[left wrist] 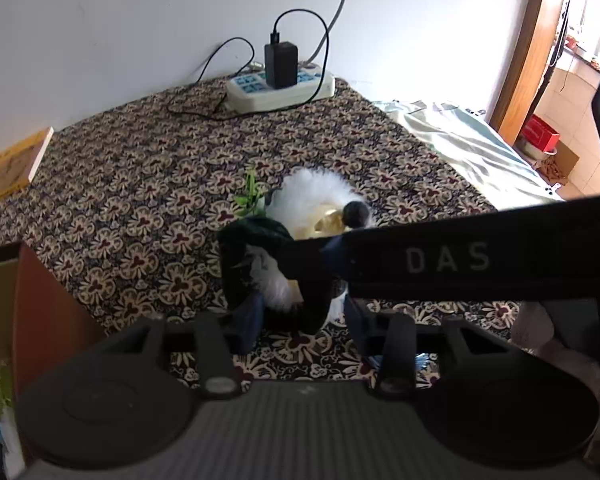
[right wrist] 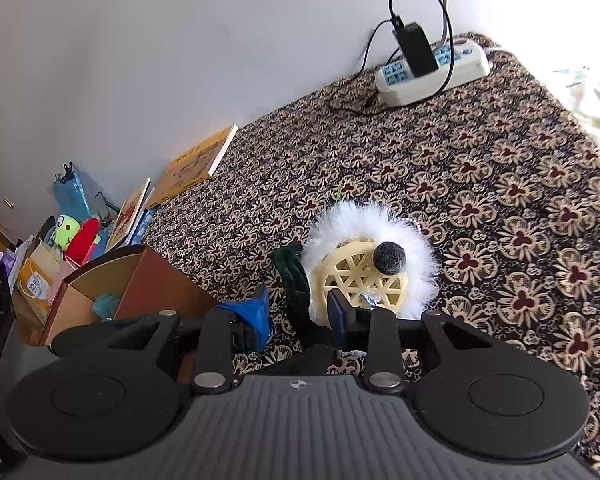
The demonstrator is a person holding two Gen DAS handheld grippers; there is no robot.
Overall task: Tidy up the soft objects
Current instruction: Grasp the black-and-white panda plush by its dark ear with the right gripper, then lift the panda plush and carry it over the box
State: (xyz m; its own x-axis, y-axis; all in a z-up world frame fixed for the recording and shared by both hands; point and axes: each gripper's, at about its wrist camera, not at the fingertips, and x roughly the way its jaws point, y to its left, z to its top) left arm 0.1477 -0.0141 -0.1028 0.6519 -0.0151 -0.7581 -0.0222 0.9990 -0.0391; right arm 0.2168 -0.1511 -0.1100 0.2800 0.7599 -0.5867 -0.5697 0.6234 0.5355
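Note:
A plush toy [left wrist: 312,188] with a white fluffy ring, a cream lattice face, a dark ball nose and dark green plush limbs lies on the flower-patterned cloth [left wrist: 140,184]. My left gripper [left wrist: 302,316] has its blue-padded fingers on either side of the toy's black and white lower part, pressing on it. From the right, the right gripper's black finger [left wrist: 420,260] reaches across the toy. In the right wrist view, my right gripper [right wrist: 298,312] is shut on the dark green plush strip [right wrist: 294,276] beside the white ring [right wrist: 416,240].
An open brown cardboard box [right wrist: 156,280] stands left of the toy. Books [right wrist: 196,164] and a green frog plush [right wrist: 68,232] lie near the wall. A power strip with charger [left wrist: 280,88] sits at the back. A pale green sheet [left wrist: 472,148] borders the cloth on the right.

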